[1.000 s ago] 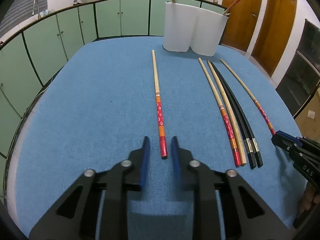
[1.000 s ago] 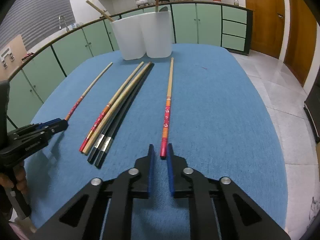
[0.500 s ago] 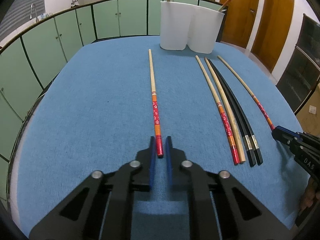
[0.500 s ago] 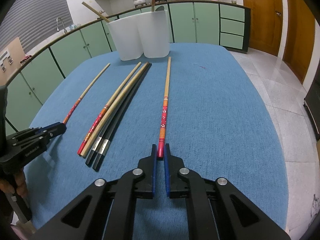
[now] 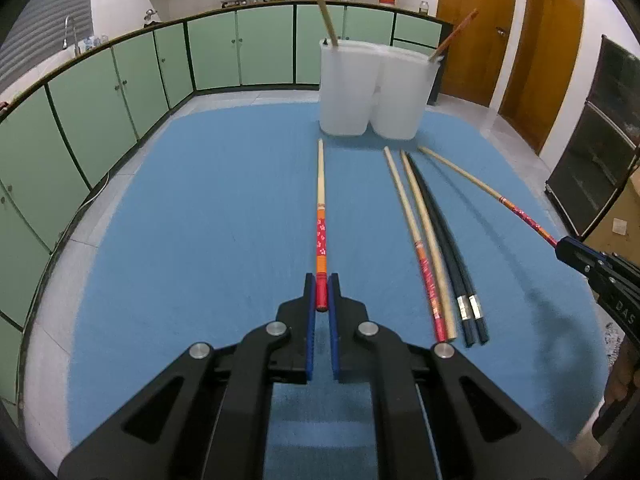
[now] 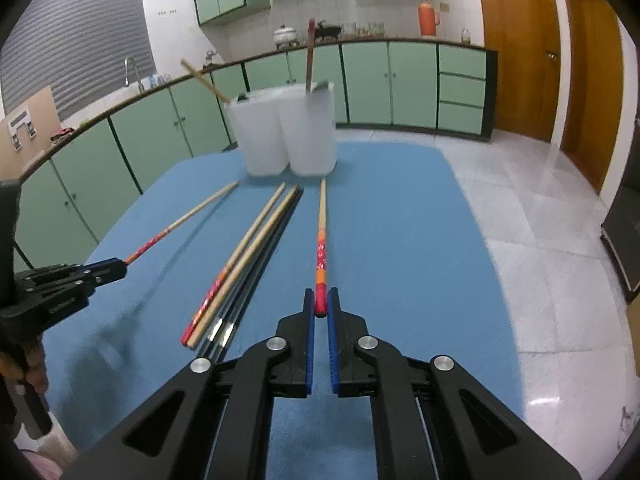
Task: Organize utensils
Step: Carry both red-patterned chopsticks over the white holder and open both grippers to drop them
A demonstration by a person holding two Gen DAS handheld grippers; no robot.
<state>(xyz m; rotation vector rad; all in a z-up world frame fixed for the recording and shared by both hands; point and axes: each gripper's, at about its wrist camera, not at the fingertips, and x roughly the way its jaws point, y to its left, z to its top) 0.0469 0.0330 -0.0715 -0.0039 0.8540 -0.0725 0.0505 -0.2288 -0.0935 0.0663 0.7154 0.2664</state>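
Left wrist view, left to right: the blue-covered counter (image 5: 200, 240) carries six chopsticks lying lengthwise, tips toward two white plastic holders at the far end.

The left hand-held gripper (image 5: 321, 292) is pressed together on the red butt end of the left chopstick (image 5: 321, 216). This chopstick is pale wood with an orange and red flowered band, and it points straight at the left holder (image 5: 344, 88). A plain wooden stick (image 5: 322, 4) leans out of that holder.

A group of four lies near the middle-right, touching or just beside one another. It consists of a red-ended chopstick (image 5: 416, 236), a plain wooden chopstick (image 5: 430, 236) and two black chopsticks (image 5: 448, 240) with silver bands near the butt. The right holder (image 5: 404, 96) touches the left one, and a reddish stick (image 5: 456, 32) leans from it.

At the far right, the right chopstick (image 5: 480, 188) runs into the right hand-held gripper (image 5: 568, 248). Its shadow lies apart from it on the cloth.

Right wrist view: the blue pads of the right hand-held gripper are pinched on the red butt of that chopstick. The left hand-held gripper shows at the left edge, closed on its own chopstick, whose shadow likewise lies apart from it.
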